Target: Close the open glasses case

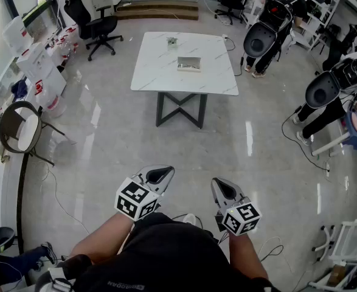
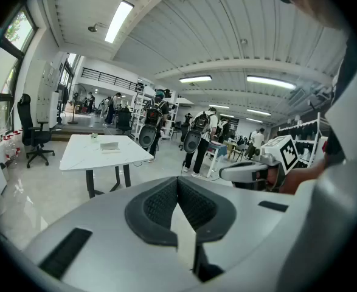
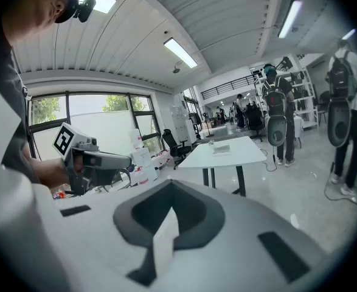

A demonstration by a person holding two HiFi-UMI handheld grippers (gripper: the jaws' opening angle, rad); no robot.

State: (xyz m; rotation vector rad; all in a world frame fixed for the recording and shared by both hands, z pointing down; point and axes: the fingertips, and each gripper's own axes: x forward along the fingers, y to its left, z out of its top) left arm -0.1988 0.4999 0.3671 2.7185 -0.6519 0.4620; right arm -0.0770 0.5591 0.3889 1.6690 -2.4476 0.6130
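The open glasses case [image 1: 189, 64] lies on a white table [image 1: 166, 78] far ahead of me across the floor; it is too small to make out its lid. A small object [image 1: 172, 41] sits behind it. My left gripper [image 1: 160, 174] and right gripper [image 1: 222, 188] are held close to my body, side by side, both shut and with nothing in them. In the left gripper view the shut jaws [image 2: 178, 190] point toward the table [image 2: 102, 152] and case [image 2: 109, 146]. From the right gripper view the shut jaws [image 3: 169, 208] face the same table [image 3: 227, 152].
A black office chair [image 1: 93, 23] stands left of the table, stacked white boxes [image 1: 38, 72] along the left wall, and a round chair [image 1: 20, 129] nearer. People and black round-shelled machines [image 1: 260, 38] stand at the right. Cables [image 1: 275, 248] trail on the floor.
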